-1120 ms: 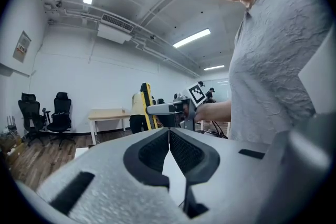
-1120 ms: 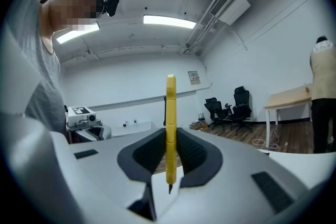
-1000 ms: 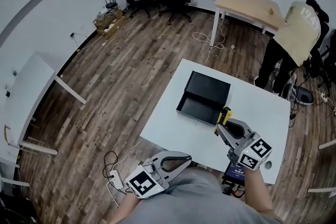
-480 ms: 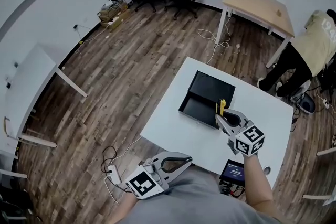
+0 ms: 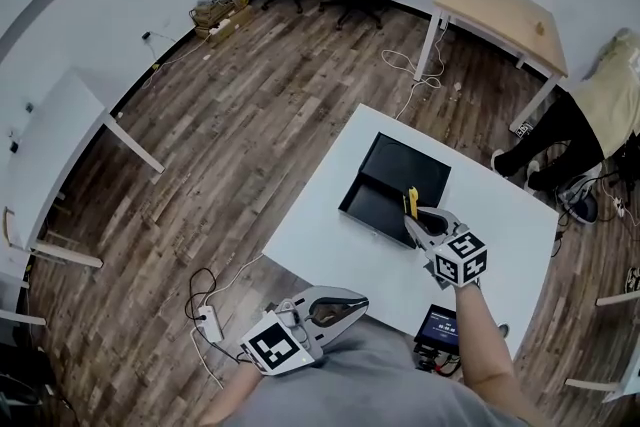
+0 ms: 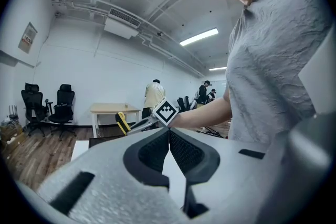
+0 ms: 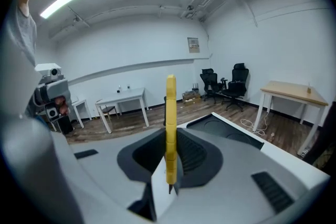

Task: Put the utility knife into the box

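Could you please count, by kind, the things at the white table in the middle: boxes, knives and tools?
Box: 1
Knife: 1
Tools: 2, the left tool shut and empty, the right tool shut on the knife
Total: 4

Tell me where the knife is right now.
In the head view, the knife sits right of centre, clamped in the right claw at the near-right edge of the box on the table.
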